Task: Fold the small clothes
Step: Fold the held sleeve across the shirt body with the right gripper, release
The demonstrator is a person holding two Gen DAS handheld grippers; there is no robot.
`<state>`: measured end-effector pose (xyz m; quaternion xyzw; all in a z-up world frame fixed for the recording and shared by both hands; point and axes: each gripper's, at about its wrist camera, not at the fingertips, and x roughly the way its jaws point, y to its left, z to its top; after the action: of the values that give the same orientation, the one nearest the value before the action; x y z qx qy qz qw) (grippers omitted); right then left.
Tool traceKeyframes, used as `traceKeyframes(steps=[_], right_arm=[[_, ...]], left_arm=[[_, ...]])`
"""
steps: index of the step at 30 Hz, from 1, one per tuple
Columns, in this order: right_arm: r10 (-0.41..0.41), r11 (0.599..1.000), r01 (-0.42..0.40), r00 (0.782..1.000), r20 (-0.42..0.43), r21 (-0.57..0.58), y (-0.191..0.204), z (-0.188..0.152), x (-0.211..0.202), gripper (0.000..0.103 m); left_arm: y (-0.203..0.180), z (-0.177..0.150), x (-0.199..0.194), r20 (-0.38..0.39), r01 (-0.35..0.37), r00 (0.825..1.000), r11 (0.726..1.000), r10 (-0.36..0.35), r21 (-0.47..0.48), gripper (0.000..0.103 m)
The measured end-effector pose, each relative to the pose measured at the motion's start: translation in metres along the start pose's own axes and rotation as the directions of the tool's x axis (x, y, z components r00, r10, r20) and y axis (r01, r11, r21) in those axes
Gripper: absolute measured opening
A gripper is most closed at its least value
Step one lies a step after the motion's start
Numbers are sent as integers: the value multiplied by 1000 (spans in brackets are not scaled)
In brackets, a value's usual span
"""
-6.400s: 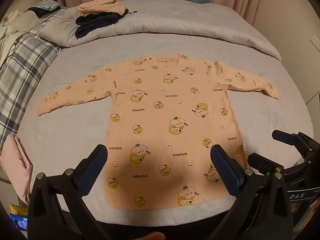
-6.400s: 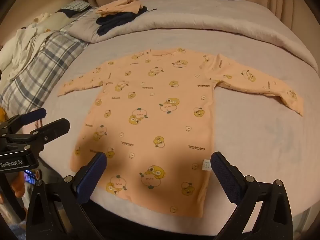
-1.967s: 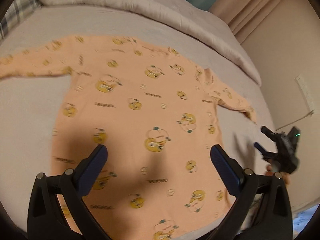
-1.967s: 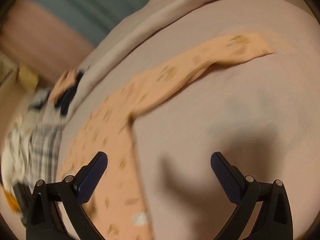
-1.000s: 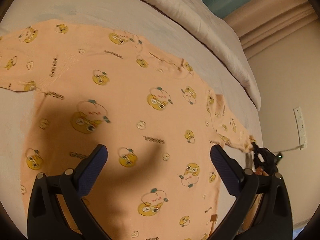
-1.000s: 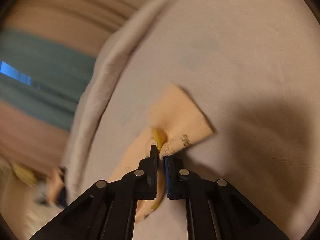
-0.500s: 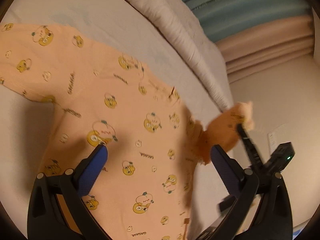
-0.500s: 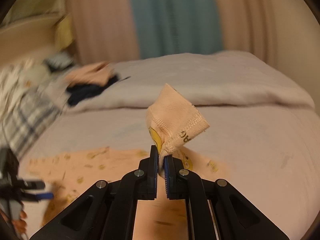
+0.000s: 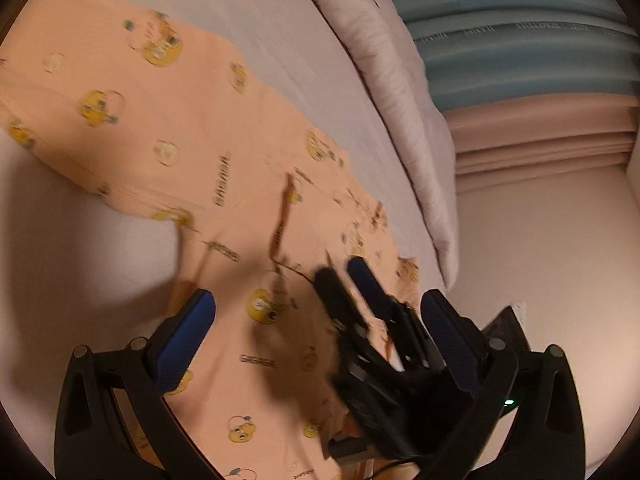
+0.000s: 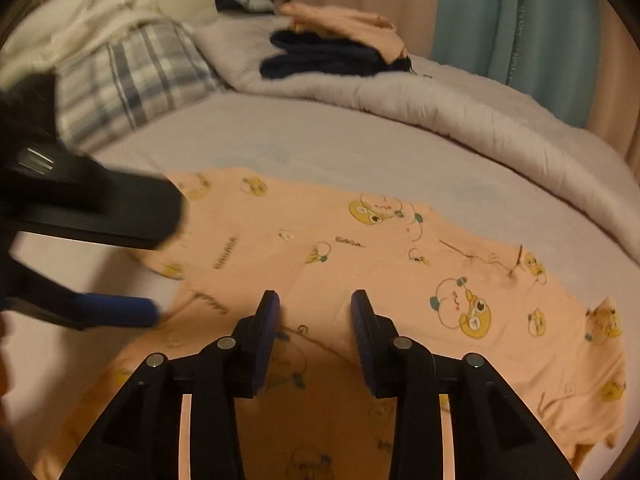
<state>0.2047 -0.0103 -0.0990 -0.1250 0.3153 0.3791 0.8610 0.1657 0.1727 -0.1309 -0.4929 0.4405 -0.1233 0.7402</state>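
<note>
A peach long-sleeved shirt [image 9: 240, 184] [image 10: 360, 264] printed with yellow cartoon faces lies flat on the grey bed sheet [image 10: 320, 148]. Its right sleeve is laid back across the body, ending just under my right gripper [image 10: 315, 308] [image 9: 344, 274]. That gripper's jaws are opening, and the cloth lies loose below them with nothing pinched. My left gripper [image 9: 316, 320] [image 10: 164, 260] hovers open over the shirt near its left armpit, close beside the right one, and holds nothing.
A rolled grey duvet [image 10: 460, 112] [image 9: 400, 100] runs along the far side of the bed. On it sits a pile of folded dark blue and peach clothes [image 10: 332, 52]. A plaid cloth [image 10: 132, 76] lies at the far left, with teal curtains [image 10: 512, 32] behind.
My right gripper lifted the right sleeve's cuff, swung it across over the shirt body and opened, letting it go. The left gripper shifted over the shirt towards its left shoulder.
</note>
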Motion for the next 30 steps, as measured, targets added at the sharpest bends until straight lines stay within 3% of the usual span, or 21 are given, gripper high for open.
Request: traceKeyframes(steps=[2,4,9,12,17,21,22,24,25,26,30], right_arm=[[31,999,-32,999,35,44,-18,-4,-18,48],[12,993,-18,999,50,121,-45,-13,-34,58],[-68,962,55,997,41,267,-105,-39,-64,59],[-98,938,82,995,29,335,-121,-53,-66,59],[-116,905,85,992,50,416,-141,-67,-79,59],[-133,877,80,988,80,473,-155,-74,-90,59],[-122,866,61,988,91,496,-158,-77,-91,59],[-59,854,-11,991,119,520,-159,-82,-93,59],[-4,858,-64,991,132,509,-157,-85,-95,59],[20,867,-80,992,126,491,-154,-86,-93,59],[71,898,-91,996,61,430,-141,-88,-79,59]], left_arm=[[-5,1,5,-15,29,999,999,-28,17,103],[-11,1,16,-35,47,998,998,-46,30,103],[-23,0,57,-105,29,994,999,-26,33,102],[-22,-3,80,-117,23,993,1000,-22,5,102],[-26,5,98,-27,-5,1000,1000,5,1,102],[-22,13,101,70,16,998,997,-11,-76,100],[-21,14,98,95,17,995,996,-9,-83,92],[-17,16,96,116,-1,993,996,11,-85,58],[-13,17,97,107,-16,994,996,25,-88,28],[-9,18,99,93,-35,995,995,44,-94,12],[2,15,88,133,-60,989,994,71,-88,12]])
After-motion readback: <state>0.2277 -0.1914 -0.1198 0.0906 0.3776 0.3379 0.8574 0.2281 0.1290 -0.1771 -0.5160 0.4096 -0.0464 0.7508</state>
